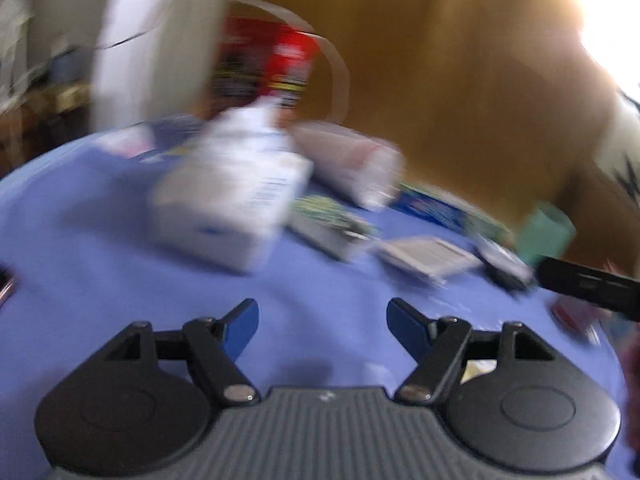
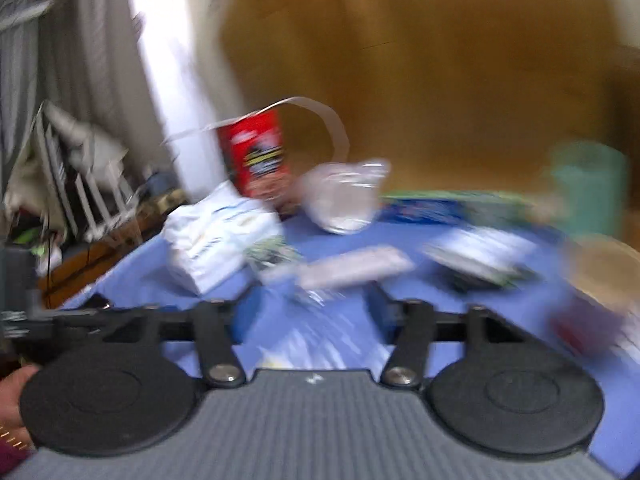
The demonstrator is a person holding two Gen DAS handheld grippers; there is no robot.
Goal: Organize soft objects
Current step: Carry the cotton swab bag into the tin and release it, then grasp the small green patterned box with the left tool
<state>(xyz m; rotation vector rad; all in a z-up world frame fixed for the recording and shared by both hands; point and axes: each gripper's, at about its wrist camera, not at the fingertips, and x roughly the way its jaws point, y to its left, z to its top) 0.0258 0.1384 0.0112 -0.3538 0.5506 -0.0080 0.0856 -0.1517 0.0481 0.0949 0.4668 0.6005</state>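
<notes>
Left wrist view: my left gripper (image 1: 322,322) is spread and empty over the blue cloth (image 1: 100,280); my right gripper (image 2: 308,312) likewise. I judge little is sorted: the crinkly white packet (image 1: 236,200), clear plastic bag (image 1: 352,164) and flat packs lie scattered, all blurred.

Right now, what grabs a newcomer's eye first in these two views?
The red box standing upright at the back of the blue cloth, against the brown wall. In front of it sits a bulky white pack, with a clear plastic bag to its right. Everything is motion-blurred.
</notes>
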